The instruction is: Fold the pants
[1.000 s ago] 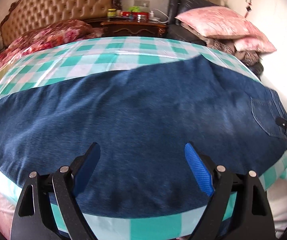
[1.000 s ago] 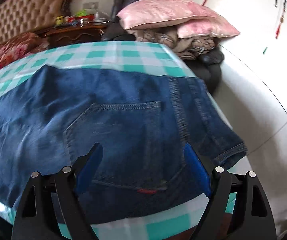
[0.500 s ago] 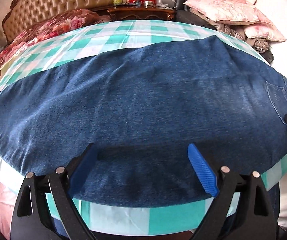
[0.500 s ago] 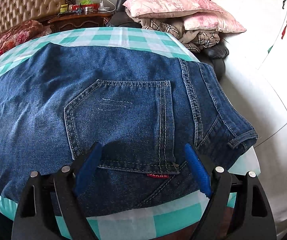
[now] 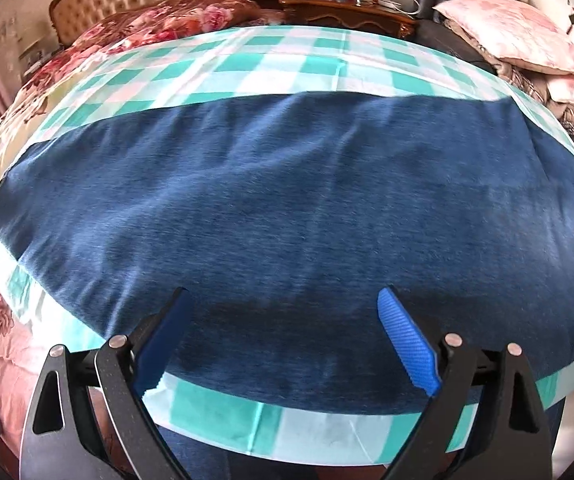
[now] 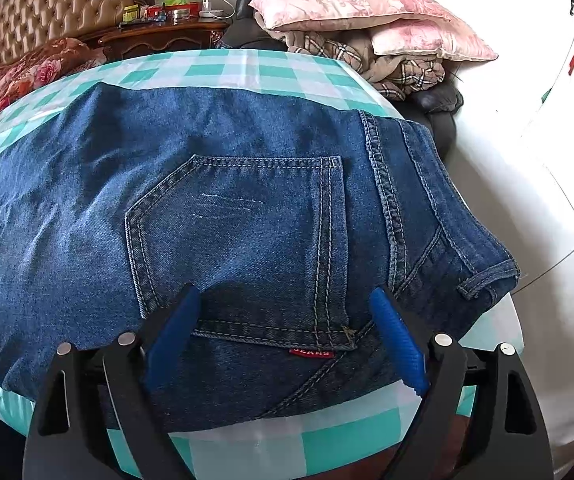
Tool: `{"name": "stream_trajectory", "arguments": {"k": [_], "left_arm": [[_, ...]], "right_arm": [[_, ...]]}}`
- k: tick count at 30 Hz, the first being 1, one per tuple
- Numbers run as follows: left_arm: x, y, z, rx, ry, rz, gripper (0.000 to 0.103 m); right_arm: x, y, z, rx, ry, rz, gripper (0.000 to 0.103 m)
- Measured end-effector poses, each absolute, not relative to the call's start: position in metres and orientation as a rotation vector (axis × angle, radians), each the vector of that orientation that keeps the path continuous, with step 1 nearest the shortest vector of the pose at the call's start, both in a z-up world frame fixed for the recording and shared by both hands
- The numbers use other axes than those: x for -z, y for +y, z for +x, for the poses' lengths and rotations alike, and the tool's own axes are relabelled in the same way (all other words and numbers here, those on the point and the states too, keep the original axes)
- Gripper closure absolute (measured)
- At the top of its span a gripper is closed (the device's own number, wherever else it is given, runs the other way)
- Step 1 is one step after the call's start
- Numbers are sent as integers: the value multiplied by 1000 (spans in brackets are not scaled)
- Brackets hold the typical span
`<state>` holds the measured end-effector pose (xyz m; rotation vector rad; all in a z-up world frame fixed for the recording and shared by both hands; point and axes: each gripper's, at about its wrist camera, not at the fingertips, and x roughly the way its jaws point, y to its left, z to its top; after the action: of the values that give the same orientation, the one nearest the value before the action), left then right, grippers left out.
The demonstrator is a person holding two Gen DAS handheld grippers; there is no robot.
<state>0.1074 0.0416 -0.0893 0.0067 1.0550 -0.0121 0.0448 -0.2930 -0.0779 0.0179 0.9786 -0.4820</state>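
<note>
Jeans [image 5: 287,208] lie flat lengthwise on the checked table [image 5: 247,60] (legs stacked, ready for folding). Left hand-held gripper [image 5: 283,312], jaws just widened, and right hand-held gripper [image 6: 285,312] both gape empty above the near edge.

Left gripper [image 5: 283,312] angled steeply down, jaws wide, just been opening, nothing gripped. Right gripper [image 6: 285,312] likewise spread, empty.

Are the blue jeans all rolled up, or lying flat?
Lying flat. The jeans are spread across the checked tablecloth, back pocket facing up, with no roll anywhere. Whether they are already folded once, cannot tell.
</note>
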Motion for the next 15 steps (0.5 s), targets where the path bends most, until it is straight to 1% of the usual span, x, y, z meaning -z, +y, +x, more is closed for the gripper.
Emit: {"name": "stream_trajectory", "arguments": {"k": [8, 12, 14, 15], "left_arm": [[69, 48, 108, -1, 1010, 0, 9], [68, 58, 107, -22, 1010, -20, 9], [67, 58, 106, 9, 1001, -37, 13], [65, 54, 105, 42, 990, -38, 18]], "right_arm": [[79, -294, 46, 481, 989, 11, 17], [75, -297, 41, 489, 998, 13, 17], [70, -299, 36, 511, 991, 0, 17], [66, -302, 33, 539, 980, -9, 17]]}}
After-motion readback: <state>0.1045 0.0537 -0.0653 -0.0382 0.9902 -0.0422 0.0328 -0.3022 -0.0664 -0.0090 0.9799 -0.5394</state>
